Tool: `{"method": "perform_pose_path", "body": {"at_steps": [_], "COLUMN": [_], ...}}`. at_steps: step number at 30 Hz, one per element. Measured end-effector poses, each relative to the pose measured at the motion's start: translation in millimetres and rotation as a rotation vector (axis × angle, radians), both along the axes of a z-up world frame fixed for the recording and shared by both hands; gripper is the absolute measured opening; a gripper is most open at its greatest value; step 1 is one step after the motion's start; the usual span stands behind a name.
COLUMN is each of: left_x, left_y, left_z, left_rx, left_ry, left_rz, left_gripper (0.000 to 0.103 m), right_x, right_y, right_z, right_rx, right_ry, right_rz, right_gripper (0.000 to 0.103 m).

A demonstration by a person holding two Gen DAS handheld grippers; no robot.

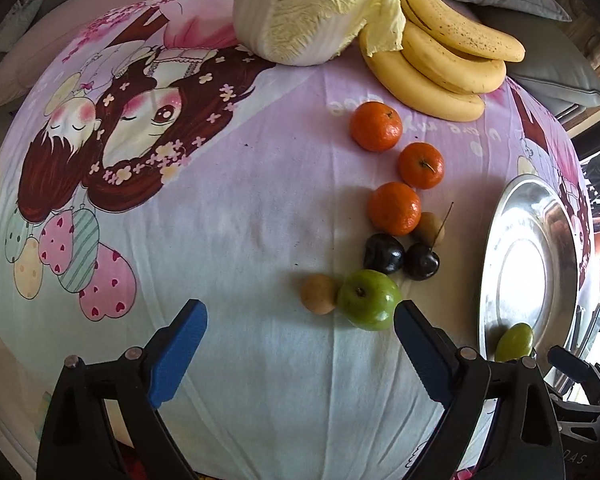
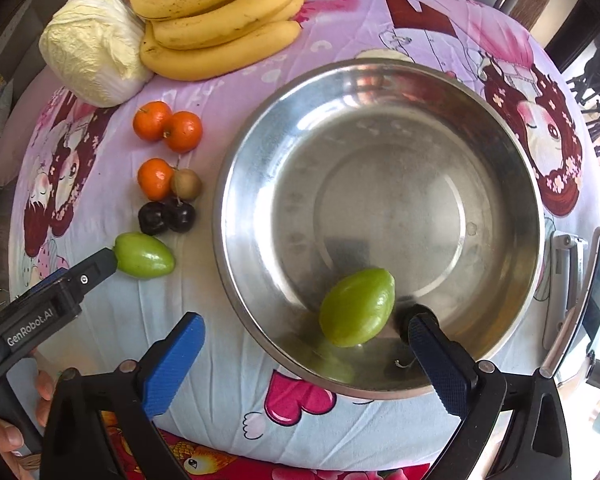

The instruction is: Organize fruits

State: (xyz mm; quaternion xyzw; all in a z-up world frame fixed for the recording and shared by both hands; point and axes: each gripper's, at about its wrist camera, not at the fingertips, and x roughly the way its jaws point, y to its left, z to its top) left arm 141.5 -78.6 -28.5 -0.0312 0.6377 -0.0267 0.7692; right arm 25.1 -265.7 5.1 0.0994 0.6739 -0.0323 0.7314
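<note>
L gripper (image 1: 300,320) jaws apart; shift toward 2 o'clock to straddle green fruit (image 1: 369,299). R gripper (image 2: 306,338) jaws apart over bowl (image 2: 240,152).

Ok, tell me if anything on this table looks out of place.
The cabbage does: a vegetable beside the bananas in a fruit-sorting task. Otherwise nothing spilled or damaged; one green fruit lies in the bowl, the rest on the cloth.

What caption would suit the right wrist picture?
Open right gripper over a steel bowl holding one green fruit, more fruit waiting alongside.
</note>
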Motion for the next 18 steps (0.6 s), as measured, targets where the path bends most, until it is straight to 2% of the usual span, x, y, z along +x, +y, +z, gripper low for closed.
{"method": "perform_pose_path", "body": {"at_steps": [3, 6, 8, 10, 15, 18], "left_x": [-5, -4, 2, 6, 8, 10], "left_y": [17, 27, 37, 30, 40, 44], "left_z": [7, 9, 8, 2, -1, -2], "left_rx": [0.033, 0.042, 0.023, 0.013, -0.003, -0.061], "left_ry": [-0.045, -0.061, -0.055, -0.044, -0.042, -0.008], "left_rz": [0.030, 0.059, 0.082, 0.099, 0.128, 0.139], "left_gripper": [0.095, 0.095, 0.095, 0.095, 0.095, 0.095], "right_x": [4, 5, 6, 8, 7, 8], "right_y": [14, 22, 34, 40, 44, 52], "right_z": [6, 5, 4, 0, 0, 2], "right_rx": [0.028, -0.009, -0.060, -0.080, -0.058, -0.047], "right_ry": [-0.035, -0.056, -0.075, -0.074, -0.088, -0.128], "right_rz": [0.005, 0.014, -0.007, -0.034, -0.053, -0.027], "right_gripper": [0.103, 0.103, 0.103, 0.103, 0.103, 0.103]}}
